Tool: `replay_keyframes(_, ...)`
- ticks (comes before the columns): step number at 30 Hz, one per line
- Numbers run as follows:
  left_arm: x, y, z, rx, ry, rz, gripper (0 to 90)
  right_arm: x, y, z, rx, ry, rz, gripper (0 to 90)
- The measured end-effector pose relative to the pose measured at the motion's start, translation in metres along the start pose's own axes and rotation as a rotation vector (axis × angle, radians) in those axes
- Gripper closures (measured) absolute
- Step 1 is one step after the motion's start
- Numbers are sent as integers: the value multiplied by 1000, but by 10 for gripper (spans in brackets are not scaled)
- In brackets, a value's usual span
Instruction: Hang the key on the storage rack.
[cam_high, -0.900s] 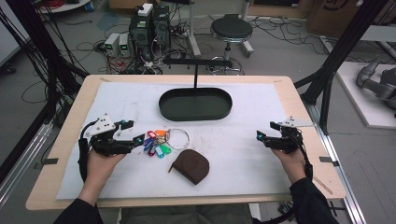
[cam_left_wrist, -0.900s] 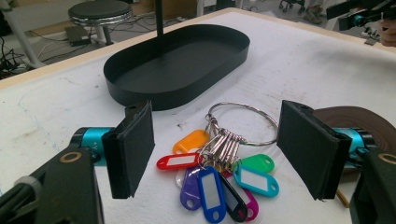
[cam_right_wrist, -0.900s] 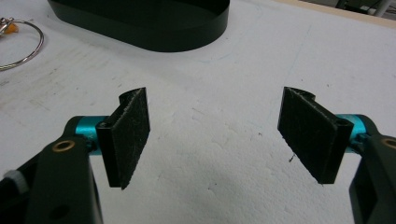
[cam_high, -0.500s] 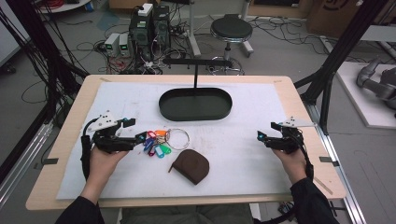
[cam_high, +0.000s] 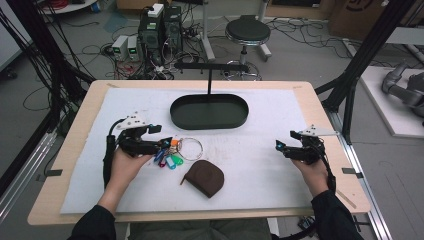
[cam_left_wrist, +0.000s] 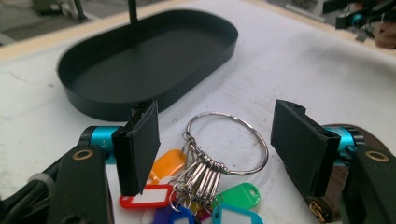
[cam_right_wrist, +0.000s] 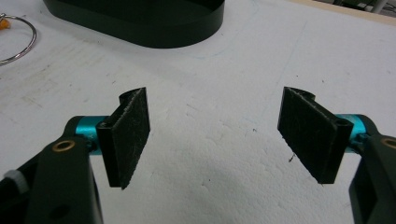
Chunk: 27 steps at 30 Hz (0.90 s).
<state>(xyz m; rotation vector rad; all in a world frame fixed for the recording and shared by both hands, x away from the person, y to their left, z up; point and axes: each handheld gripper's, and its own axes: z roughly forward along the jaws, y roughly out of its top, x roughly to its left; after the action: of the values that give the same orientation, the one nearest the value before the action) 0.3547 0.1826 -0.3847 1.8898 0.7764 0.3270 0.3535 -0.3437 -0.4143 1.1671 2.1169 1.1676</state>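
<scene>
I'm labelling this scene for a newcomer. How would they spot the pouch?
Start at the black oval tray at the table's far middle. Nearer the person lie a key ring with coloured tags, then the pouch: dark brown, half-round, the one soft thing.

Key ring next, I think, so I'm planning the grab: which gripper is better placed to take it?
Left. The left gripper is open with the key ring lying between its jaws. The right gripper is open over bare mat, well off to the side.
</scene>
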Motion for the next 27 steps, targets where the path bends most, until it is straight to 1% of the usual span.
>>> replay_keyframes(1,0,1,5,14,-6,2,336,0,0,0,0,0,0,260)
replay_keyframes(3,-1,2,14,41,-19,5,372,0,0,0,1,0,6,260)
replay_keyframes(4,-1,4,23,73,-25,18,376,0,0,0,1,0,8,260)
replay_keyframes(6,-2,6,30,94,-37,26,406,0,0,0,1,1,6,260)
replay_keyframes(9,-2,8,38,117,-39,37,412,0,0,0,2,1,-1,260)
replay_keyframes(11,-2,10,44,126,-41,38,438,0,0,1,4,3,1,260)
replay_keyframes(14,1,12,59,158,-37,39,476,0,0,1,2,5,2,260)
replay_keyframes(15,1,12,59,158,-37,39,484,0,0,1,4,5,-1,261)
replay_keyframes(17,3,14,71,199,-21,42,499,0,0,1,6,6,2,261)
replay_keyframes(18,3,14,71,199,-21,42,506,0,0,1,6,7,2,260)
replay_keyframes(20,5,16,80,237,-19,49,522,0,0,1,7,7,1,260)
replay_keyframes(21,6,17,88,262,-22,58,539,-1,0,1,8,8,1,261)
replay_keyframes(22,6,17,88,262,-22,58,546,0,0,1,8,8,3,260)
replay_keyframes(23,7,18,92,280,-25,57,549,-1,0,1,9,9,2,261)
replay_keyframes(24,8,19,98,309,-22,60,563,-1,-1,1,9,9,2,260)
replay_keyframes(27,8,20,106,339,-24,68,595,-1,-1,1,10,10,3,261)
